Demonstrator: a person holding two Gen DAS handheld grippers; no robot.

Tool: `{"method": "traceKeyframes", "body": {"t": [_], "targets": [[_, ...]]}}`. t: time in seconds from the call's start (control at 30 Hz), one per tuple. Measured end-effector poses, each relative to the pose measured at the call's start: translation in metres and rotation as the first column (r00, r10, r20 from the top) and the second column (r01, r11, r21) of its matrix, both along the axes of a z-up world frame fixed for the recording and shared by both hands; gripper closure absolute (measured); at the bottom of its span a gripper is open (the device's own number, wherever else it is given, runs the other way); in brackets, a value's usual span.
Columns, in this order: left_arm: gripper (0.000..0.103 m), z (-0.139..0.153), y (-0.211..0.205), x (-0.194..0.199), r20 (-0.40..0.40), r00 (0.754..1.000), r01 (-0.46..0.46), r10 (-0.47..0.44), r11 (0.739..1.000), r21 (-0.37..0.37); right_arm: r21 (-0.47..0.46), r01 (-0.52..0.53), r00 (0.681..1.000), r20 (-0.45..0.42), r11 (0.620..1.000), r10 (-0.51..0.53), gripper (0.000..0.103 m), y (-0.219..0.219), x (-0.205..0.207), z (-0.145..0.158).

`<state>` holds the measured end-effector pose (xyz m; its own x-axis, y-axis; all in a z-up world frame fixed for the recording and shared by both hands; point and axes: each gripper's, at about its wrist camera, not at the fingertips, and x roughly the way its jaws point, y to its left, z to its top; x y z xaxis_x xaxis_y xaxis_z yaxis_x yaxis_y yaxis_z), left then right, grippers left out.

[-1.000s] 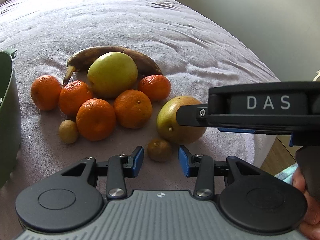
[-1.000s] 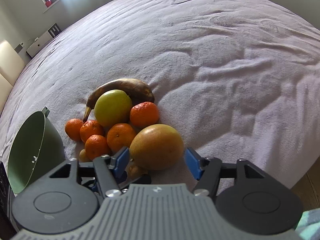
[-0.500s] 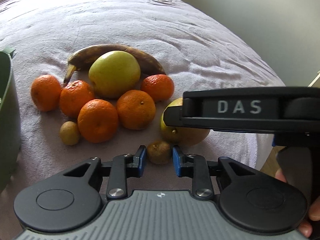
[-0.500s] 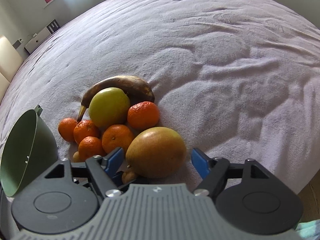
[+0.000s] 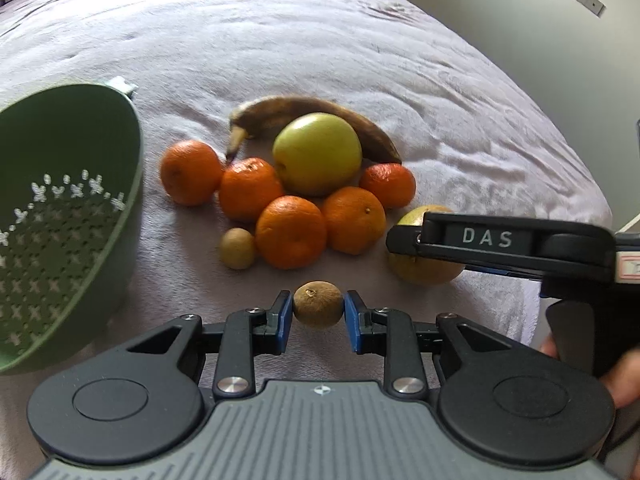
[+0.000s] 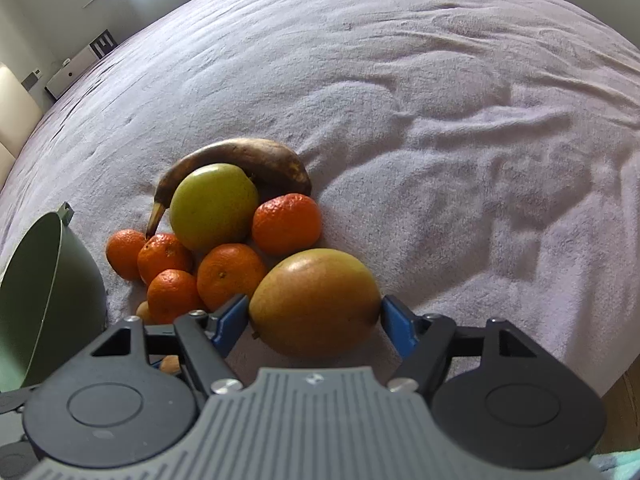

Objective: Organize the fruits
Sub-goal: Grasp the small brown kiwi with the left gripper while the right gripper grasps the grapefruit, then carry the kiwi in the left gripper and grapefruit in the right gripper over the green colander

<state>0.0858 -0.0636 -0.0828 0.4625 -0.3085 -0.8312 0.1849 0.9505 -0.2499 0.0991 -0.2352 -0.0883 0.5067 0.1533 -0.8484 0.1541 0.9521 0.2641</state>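
My left gripper (image 5: 318,316) is shut on a small brown round fruit (image 5: 319,309), held just above the lilac bed cover (image 5: 280,40). Up and to the right, one of the right gripper's fingers (image 5: 460,240) crosses a big yellow-orange fruit (image 5: 424,274). In the right wrist view that big fruit (image 6: 316,300) lies on the cover between the blue pads of my right gripper (image 6: 314,320). The jaws are closing, and both pads touch its sides. A green colander (image 5: 80,200) stands at the left.
A pile lies ahead: a green apple (image 5: 318,154), a browned banana (image 5: 360,128), several mandarins (image 5: 290,232) and a small olive-brown fruit (image 5: 237,248). The bed's edge drops off at the right (image 5: 592,208). A person's hand (image 5: 624,376) holds the right gripper.
The left jaws closed onto the small brown fruit, and the left view swung so the colander came in. The right jaws, which stood apart from the big fruit, now touch it.
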Motion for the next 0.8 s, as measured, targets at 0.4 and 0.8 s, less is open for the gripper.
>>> {"method": "traceKeyframes", "body": {"t": [0.4,0.8], "targets": [[0.072,0.041,0.024,-0.013,0.059,0.997,-0.055,0.059,0.997,-0.06,0.015,-0.014,1.0,0.017,1.0,0.013,0.034,0.008,-0.008,0.017],[0.072,0.087,0.073,-0.025,0.123,0.974,-0.178,0.188,0.98,-0.087,-0.03,-0.161,0.966,0.201,0.987,0.164,0.034,0.052,-0.023,0.075]]}}
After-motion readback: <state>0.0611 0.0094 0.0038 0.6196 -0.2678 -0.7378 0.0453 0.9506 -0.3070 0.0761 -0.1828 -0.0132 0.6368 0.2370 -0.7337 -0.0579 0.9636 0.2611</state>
